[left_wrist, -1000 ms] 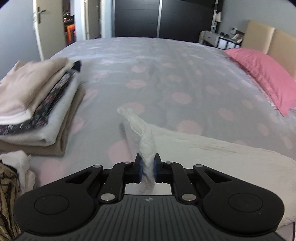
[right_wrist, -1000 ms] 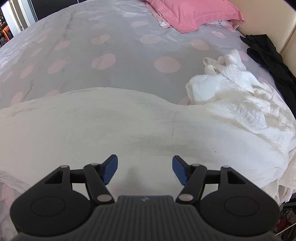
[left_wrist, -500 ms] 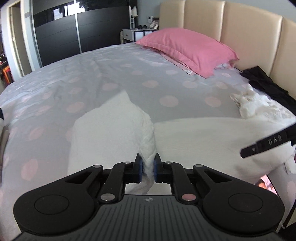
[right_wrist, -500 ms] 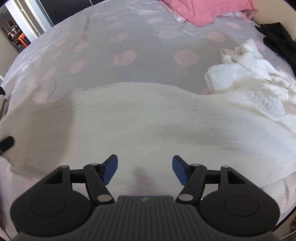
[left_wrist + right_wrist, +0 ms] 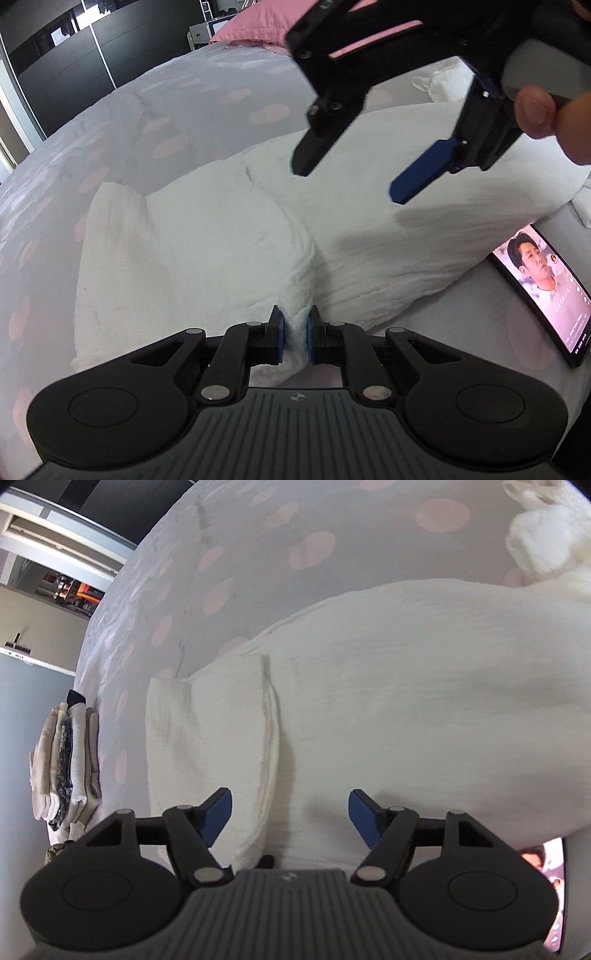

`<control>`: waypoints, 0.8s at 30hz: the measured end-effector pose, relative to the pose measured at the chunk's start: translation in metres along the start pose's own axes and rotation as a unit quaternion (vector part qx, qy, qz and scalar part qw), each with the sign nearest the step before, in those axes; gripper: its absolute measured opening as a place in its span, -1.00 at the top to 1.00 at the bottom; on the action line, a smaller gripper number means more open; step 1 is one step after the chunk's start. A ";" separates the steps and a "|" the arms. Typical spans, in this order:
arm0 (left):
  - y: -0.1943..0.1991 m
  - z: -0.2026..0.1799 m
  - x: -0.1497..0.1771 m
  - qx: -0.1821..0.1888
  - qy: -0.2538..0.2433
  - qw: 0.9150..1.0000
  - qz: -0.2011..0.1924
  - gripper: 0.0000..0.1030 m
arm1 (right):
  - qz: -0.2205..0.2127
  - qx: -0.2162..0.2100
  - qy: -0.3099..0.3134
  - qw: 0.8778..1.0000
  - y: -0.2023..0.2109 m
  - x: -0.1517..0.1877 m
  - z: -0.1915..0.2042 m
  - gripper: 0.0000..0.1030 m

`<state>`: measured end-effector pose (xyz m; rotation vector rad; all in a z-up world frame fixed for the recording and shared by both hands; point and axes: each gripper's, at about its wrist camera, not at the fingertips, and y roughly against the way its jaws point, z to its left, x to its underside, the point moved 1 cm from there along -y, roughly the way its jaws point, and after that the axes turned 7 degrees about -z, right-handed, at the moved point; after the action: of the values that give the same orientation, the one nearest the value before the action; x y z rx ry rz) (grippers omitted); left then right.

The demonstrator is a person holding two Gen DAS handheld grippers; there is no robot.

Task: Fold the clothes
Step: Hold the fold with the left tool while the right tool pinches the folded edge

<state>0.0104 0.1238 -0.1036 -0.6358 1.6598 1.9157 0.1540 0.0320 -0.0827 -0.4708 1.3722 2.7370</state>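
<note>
A white crinkled garment point(image 5: 369, 229) lies spread across the grey bedspread with pink dots. Its left end is folded over onto the rest, making a flap point(image 5: 192, 251). My left gripper point(image 5: 294, 334) is shut on the near edge of that flap, low over the bed. My right gripper point(image 5: 347, 181) hangs open above the garment's middle, a thumb on its handle. In the right wrist view the right gripper point(image 5: 290, 814) stands open over the flap's edge point(image 5: 269, 746), nothing between its pads.
A phone point(image 5: 546, 291) with a lit screen lies on the bed at the near right. A stack of folded clothes point(image 5: 66, 764) sits at the bed's left side. A pink pillow point(image 5: 251, 31) and a crumpled white cloth point(image 5: 543, 535) lie farther back.
My left gripper swung right and down with the garment's end, laying it over as a flap. The right gripper tilted down and now hangs over the fold.
</note>
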 end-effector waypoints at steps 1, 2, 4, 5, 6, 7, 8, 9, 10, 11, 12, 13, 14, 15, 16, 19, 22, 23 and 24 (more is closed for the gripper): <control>-0.002 0.004 0.001 0.003 0.004 1.000 0.006 0.82 | 0.002 0.004 0.004 1.000 -0.006 -0.001 0.005 -0.27; -0.004 0.007 0.002 0.006 0.008 1.000 0.013 0.82 | 0.004 0.010 0.008 1.000 -0.013 -0.001 0.010 -0.23; -0.008 0.014 0.002 0.015 0.021 0.999 0.029 0.81 | 0.014 0.020 0.015 1.000 -0.026 -0.003 0.017 -0.18; -0.010 0.018 0.002 0.020 0.028 0.999 0.037 0.81 | 0.020 0.023 0.015 0.999 -0.034 -0.003 0.019 -0.17; -0.011 0.021 0.001 0.025 0.035 0.998 0.043 0.81 | 0.025 0.026 0.016 0.999 -0.041 -0.004 0.021 -0.11; -0.013 0.024 -0.001 0.030 0.042 0.997 0.050 0.81 | 0.027 0.032 0.019 0.999 -0.048 -0.005 0.022 -0.07; -0.014 0.027 -0.001 0.035 0.048 0.997 0.056 0.81 | 0.030 0.036 0.021 0.999 -0.054 -0.006 0.023 -0.07; -0.016 0.029 -0.002 0.039 0.052 0.996 0.063 0.81 | 0.032 0.040 0.023 0.998 -0.059 -0.007 0.024 -0.06; -0.017 0.031 -0.002 0.043 0.055 0.995 0.069 0.81 | 0.035 0.045 0.025 0.998 -0.065 -0.008 0.026 -0.05; -0.018 0.032 -0.001 0.046 0.057 0.995 0.073 0.81 | 0.038 0.047 0.026 0.998 -0.069 -0.010 0.026 -0.04; -0.019 0.034 -0.001 0.049 0.059 0.994 0.075 0.81 | 0.039 0.047 0.029 0.998 -0.072 -0.010 0.027 0.01; -0.019 0.036 -0.001 0.052 0.061 0.994 0.077 0.81 | 0.041 0.047 0.033 0.997 -0.075 -0.011 0.028 0.07; -0.019 0.038 -0.001 0.056 0.064 0.993 0.078 0.80 | 0.043 0.048 0.037 0.997 -0.078 -0.012 0.029 0.09; -0.019 0.040 0.000 0.059 0.067 0.993 0.078 0.81 | 0.043 0.050 0.041 0.997 -0.081 -0.012 0.030 0.17; -0.018 0.042 0.001 0.064 0.071 0.992 0.078 0.81 | 0.044 0.052 0.045 0.997 -0.085 -0.013 0.032 0.24; -0.013 0.050 0.003 0.079 0.083 0.991 0.072 0.81 | 0.038 0.058 0.058 0.996 -0.093 -0.015 0.035 0.48; -0.005 0.057 0.005 0.089 0.091 0.990 0.060 0.81 | 0.019 0.054 0.068 0.996 -0.089 -0.021 0.040 0.77; -0.002 0.059 0.006 0.090 0.093 0.990 0.056 0.81 | 0.014 0.052 0.069 0.996 -0.087 -0.023 0.041 0.84; 0.002 0.061 0.005 0.088 0.096 0.990 0.050 0.81 | 0.011 0.047 0.070 0.996 -0.084 -0.025 0.044 0.84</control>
<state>0.0041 0.1844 -0.0968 -0.6957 1.9902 1.7944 0.1810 0.1199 -0.1159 -0.6551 1.5392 2.6870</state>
